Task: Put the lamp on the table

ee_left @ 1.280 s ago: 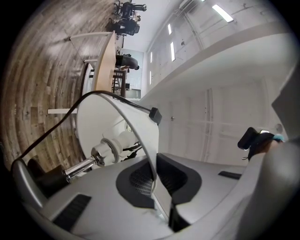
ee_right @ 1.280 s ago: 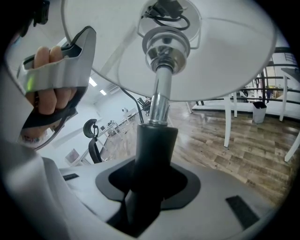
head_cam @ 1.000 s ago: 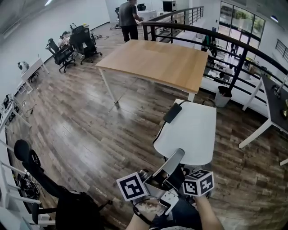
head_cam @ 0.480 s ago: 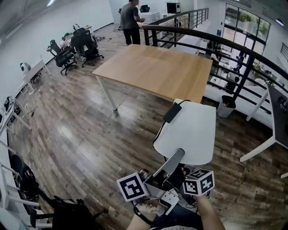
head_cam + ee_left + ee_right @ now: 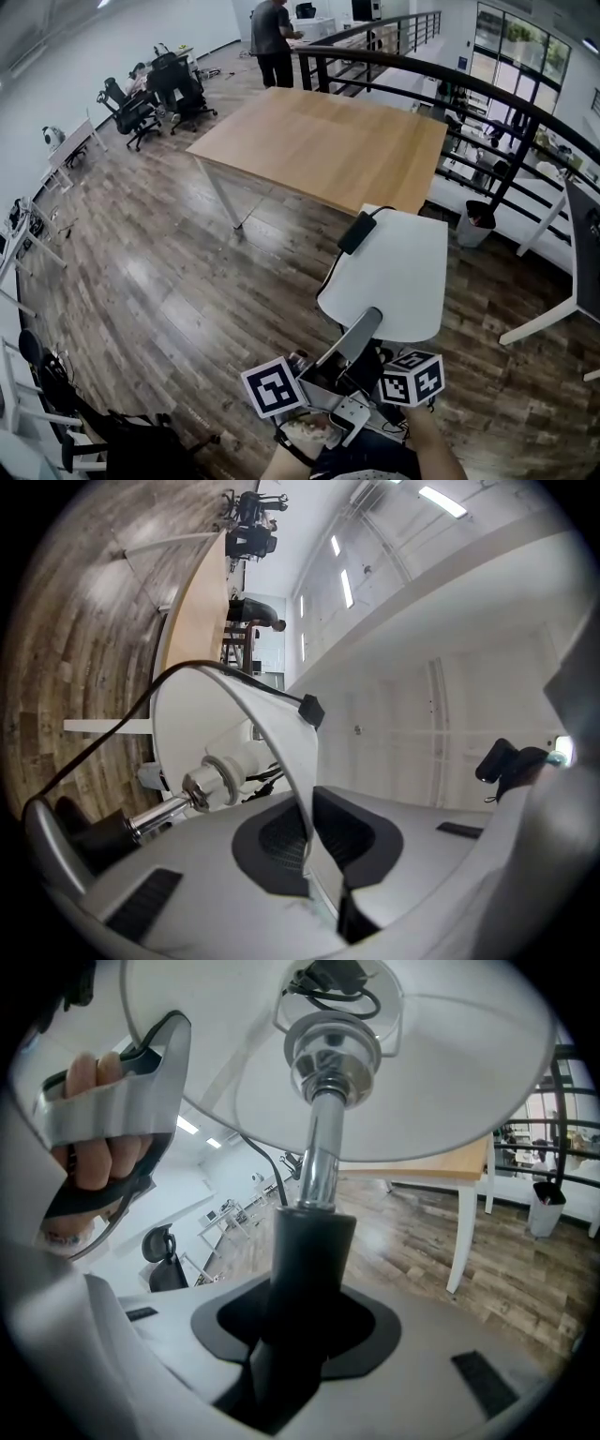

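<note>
Left tongs [image 5: 314, 850] are pressed tight on the thin rim of the shade [image 5: 281, 752]; right tongs [image 5: 292, 1335] pinch the black sleeve [image 5: 307, 1260] on the stem. I see the lamp [image 5: 384, 281] held over the floor [image 5: 169, 281], short of the wooden bench [image 5: 323, 141].

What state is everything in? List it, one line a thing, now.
White lamp with a chrome stem: off the floor, held in both claws, not yet on the table.
Light wooden table: ahead, without the lamp.
Left claw: shut on the lamp's thin white edge.
Right claw: shut on the lamp's black sleeve.
Black cord with an inline block: attached to the lamp, slack.
</note>
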`<state>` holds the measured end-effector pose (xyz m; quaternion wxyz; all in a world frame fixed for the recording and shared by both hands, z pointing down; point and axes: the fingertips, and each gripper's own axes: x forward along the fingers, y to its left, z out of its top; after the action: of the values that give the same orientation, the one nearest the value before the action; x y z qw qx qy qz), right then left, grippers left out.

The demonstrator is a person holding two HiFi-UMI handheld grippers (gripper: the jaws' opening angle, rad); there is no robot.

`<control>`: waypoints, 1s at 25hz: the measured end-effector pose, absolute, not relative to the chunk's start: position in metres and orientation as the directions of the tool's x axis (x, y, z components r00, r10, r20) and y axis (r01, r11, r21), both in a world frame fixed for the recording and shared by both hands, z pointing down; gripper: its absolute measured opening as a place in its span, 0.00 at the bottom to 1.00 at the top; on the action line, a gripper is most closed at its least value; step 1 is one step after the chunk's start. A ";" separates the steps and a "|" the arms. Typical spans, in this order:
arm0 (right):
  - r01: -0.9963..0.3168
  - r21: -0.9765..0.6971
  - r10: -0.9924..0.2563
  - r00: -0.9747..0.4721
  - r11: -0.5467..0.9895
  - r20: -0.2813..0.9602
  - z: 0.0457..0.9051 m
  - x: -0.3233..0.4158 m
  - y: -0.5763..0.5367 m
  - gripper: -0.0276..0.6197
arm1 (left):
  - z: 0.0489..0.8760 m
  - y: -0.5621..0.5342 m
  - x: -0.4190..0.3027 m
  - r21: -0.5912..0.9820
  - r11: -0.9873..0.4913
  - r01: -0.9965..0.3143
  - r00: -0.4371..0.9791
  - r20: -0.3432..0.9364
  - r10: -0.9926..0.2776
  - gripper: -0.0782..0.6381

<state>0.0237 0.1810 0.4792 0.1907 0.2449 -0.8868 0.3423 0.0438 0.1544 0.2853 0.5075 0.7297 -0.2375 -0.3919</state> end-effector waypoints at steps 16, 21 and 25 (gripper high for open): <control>-0.585 -0.517 -0.321 -0.796 0.625 0.513 0.487 0.003 0.084 0.29 | 0.293 0.057 0.024 0.931 -0.359 0.063 0.601 -0.323 -0.731 0.13; -0.593 -0.505 -0.330 -0.789 0.627 0.517 0.483 -0.014 0.034 0.29 | 0.289 0.009 0.006 0.928 -0.366 0.068 0.615 -0.328 -0.718 0.13; -0.599 -0.503 -0.333 -0.785 0.623 0.522 0.483 -0.030 -0.012 0.29 | 0.289 -0.037 -0.012 0.931 -0.357 0.080 0.614 -0.328 -0.718 0.13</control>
<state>-0.0304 -0.0117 0.4830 0.1933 0.2646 -0.8799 0.3441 -0.0117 -0.0372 0.2889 0.5233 0.7301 -0.2184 -0.3813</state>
